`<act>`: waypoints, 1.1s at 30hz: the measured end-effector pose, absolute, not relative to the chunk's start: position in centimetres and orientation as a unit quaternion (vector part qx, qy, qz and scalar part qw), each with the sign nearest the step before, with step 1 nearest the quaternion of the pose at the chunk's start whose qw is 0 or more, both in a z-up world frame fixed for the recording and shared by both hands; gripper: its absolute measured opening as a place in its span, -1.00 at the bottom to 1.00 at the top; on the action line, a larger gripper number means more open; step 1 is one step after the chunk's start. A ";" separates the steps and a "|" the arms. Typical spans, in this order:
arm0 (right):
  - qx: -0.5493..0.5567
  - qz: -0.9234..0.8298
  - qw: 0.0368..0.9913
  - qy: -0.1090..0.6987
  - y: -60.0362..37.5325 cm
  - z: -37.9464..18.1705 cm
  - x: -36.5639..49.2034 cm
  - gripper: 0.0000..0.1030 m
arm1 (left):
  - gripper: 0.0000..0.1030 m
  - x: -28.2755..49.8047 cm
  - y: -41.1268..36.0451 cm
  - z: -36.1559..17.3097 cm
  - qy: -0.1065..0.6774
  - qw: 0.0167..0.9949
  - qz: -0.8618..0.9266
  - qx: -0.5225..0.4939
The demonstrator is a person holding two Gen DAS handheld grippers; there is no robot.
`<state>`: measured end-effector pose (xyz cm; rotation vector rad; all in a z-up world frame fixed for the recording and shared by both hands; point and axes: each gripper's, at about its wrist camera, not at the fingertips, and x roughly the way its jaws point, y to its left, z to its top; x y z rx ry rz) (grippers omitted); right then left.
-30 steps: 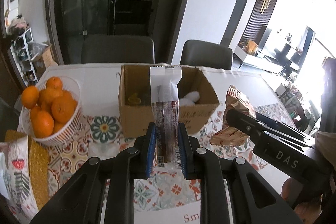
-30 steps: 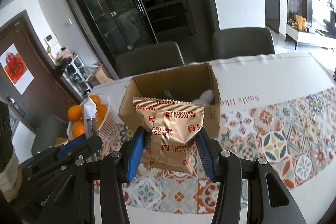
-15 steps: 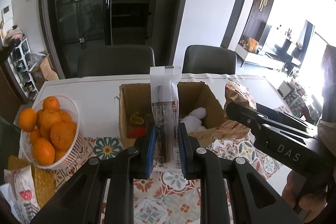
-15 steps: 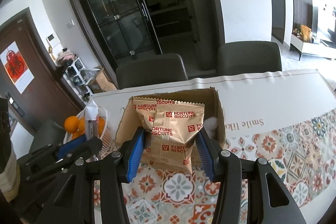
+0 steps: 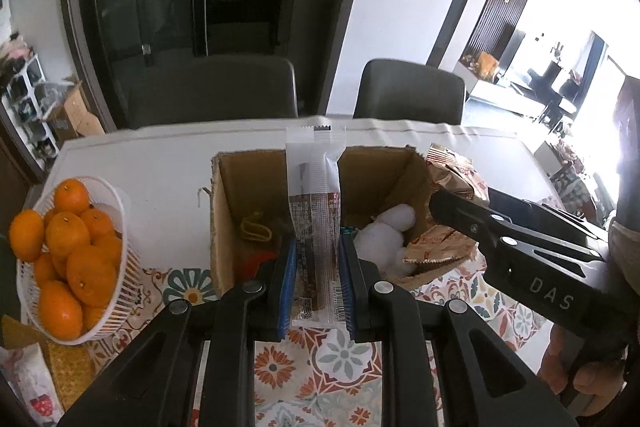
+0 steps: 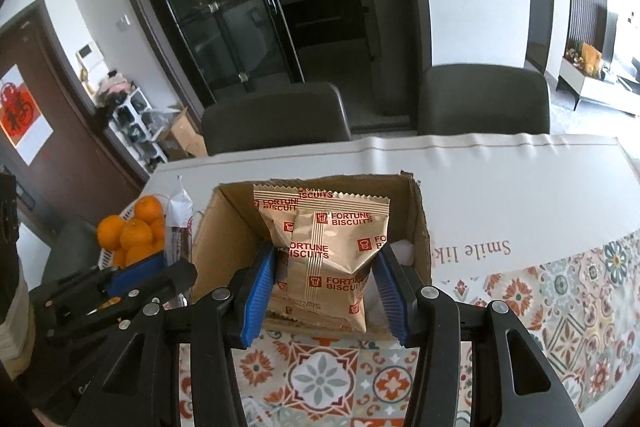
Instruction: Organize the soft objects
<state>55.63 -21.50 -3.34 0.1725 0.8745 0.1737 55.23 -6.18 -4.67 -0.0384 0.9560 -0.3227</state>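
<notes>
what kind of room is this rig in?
Most likely a home dining area: a table with a patterned tablecloth, upholstered dining chairs, a basket of oranges, and a living room beyond.

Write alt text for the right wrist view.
The right gripper holds a gold Fortune Biscuits packet over an open cardboard box on a patterned tablecloth. At left, the left gripper and a basket of oranges.

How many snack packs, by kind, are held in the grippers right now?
Fortune Biscuits packs: 2, both clamped in the right gripper, one behind the other
Long snack bar: 1, in the left gripper
Total: 3
</notes>
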 end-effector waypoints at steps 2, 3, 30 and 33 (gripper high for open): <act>0.080 0.084 0.894 0.432 -21.5 -4.0 56.4 -0.03 | -0.59 56.1 -6.3 -5.5 0.468 0.871 -0.152 -0.016; 0.079 0.084 0.892 0.437 -21.4 -4.4 56.9 -0.03 | -0.59 56.4 -6.4 -5.8 0.470 0.869 -0.151 -0.014; 0.054 0.037 0.881 0.468 -21.8 -5.8 56.8 0.34 | 0.37 53.9 -4.8 -4.5 0.439 0.896 -0.052 0.031; 0.047 0.021 0.896 0.440 -21.8 -4.0 54.2 0.34 | 0.50 51.8 -4.1 -3.3 0.423 0.905 -0.042 0.025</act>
